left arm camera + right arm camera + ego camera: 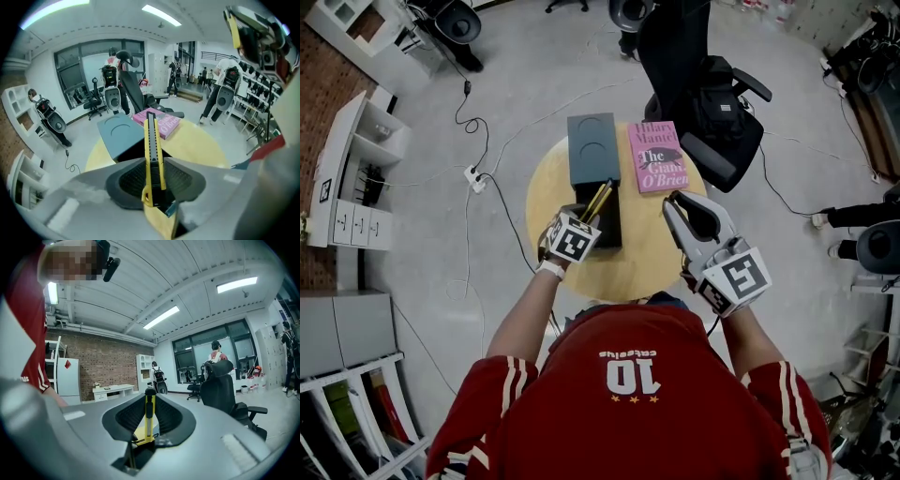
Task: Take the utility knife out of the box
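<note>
My left gripper [592, 212] is shut on a yellow utility knife [599, 198], which hangs just over the open dark box [612, 228] on the round table [645, 251]. In the left gripper view the knife [153, 140] runs lengthwise between the pads and sticks out past the left gripper [154, 164], above the box [129, 153]. My right gripper [674, 201] hovers level over the table's right side. In the right gripper view the right gripper [149, 399] is shut on a second yellow tool with a black tip [149, 416], which looks like another utility knife.
The box's grey lid [592, 147] lies at the table's far side beside a pink book [656, 156]. A black office chair [712, 122] stands behind the table. Cables and a power strip [474, 177] lie on the floor to the left, near white shelves [356, 169].
</note>
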`<state>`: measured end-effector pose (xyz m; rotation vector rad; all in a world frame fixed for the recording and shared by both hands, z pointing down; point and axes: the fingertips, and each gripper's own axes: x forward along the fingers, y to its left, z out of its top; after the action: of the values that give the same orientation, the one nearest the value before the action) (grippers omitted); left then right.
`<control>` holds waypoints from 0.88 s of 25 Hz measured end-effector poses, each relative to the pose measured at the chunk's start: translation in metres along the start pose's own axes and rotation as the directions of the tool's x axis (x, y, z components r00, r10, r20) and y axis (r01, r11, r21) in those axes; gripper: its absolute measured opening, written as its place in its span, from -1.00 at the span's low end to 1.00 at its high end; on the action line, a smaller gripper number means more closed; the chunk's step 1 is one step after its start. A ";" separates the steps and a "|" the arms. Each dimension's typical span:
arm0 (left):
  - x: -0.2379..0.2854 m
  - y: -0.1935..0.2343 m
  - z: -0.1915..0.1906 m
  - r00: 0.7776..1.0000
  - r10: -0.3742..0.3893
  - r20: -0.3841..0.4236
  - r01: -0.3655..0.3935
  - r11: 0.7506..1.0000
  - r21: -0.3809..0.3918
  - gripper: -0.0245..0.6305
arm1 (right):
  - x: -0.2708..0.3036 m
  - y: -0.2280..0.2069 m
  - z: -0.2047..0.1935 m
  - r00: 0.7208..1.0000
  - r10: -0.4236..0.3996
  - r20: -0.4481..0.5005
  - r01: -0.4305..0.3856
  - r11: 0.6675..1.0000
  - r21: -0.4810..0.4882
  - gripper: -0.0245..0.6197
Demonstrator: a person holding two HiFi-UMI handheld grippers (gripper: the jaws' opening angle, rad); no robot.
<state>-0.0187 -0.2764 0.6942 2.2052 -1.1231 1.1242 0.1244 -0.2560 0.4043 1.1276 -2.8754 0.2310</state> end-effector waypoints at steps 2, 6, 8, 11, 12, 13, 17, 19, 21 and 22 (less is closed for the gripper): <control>-0.016 0.001 0.011 0.999 0.011 0.050 -0.013 1.000 0.028 -0.53 | 0.000 0.006 0.003 1.000 -0.002 0.007 0.002 1.000 -0.009 -0.72; -0.052 0.004 0.035 0.989 0.033 0.147 -0.042 0.997 0.059 -0.53 | -0.002 0.016 0.016 1.000 0.003 0.032 -0.002 1.000 -0.023 -0.72; -0.070 0.004 0.051 0.979 0.035 0.202 -0.048 0.997 0.058 -0.53 | -0.003 0.017 0.022 1.000 -0.004 0.030 0.005 0.999 -0.034 -0.72; -0.102 -0.001 0.074 0.957 0.032 0.287 -0.055 0.996 0.072 -0.53 | -0.006 0.020 0.030 0.999 -0.010 0.040 0.012 0.999 -0.035 -0.72; -0.113 -0.002 0.081 0.949 0.032 0.314 -0.059 0.995 0.077 -0.53 | -0.006 0.020 0.032 0.999 -0.011 0.043 0.013 0.999 -0.035 -0.72; -0.123 -0.004 0.088 0.939 0.031 0.344 -0.062 0.995 0.079 -0.53 | -0.007 0.021 0.035 0.999 -0.013 0.046 0.014 0.999 -0.033 -0.72; -0.167 -0.008 0.116 0.885 0.027 0.466 -0.069 0.995 0.075 -0.53 | -0.008 0.027 0.044 0.998 -0.015 0.064 0.017 0.999 -0.032 -0.72; -0.188 -0.009 0.128 0.859 0.021 0.512 -0.077 0.993 0.089 -0.53 | -0.008 0.030 0.049 0.997 -0.016 0.074 0.018 0.999 -0.028 -0.72; -0.206 -0.012 0.140 0.832 0.007 0.555 -0.073 0.993 0.097 -0.53 | -0.008 0.032 0.053 0.996 -0.019 0.082 0.021 0.999 -0.029 -0.72; -0.216 -0.013 0.147 0.812 0.000 0.583 -0.068 0.993 0.094 -0.53 | -0.008 0.033 0.056 0.996 -0.020 0.087 0.023 0.999 -0.032 -0.72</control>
<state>-0.0134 -0.2647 0.4329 2.7267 -1.3609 0.5188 0.1087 -0.2351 0.3446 1.1917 -2.9281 0.1357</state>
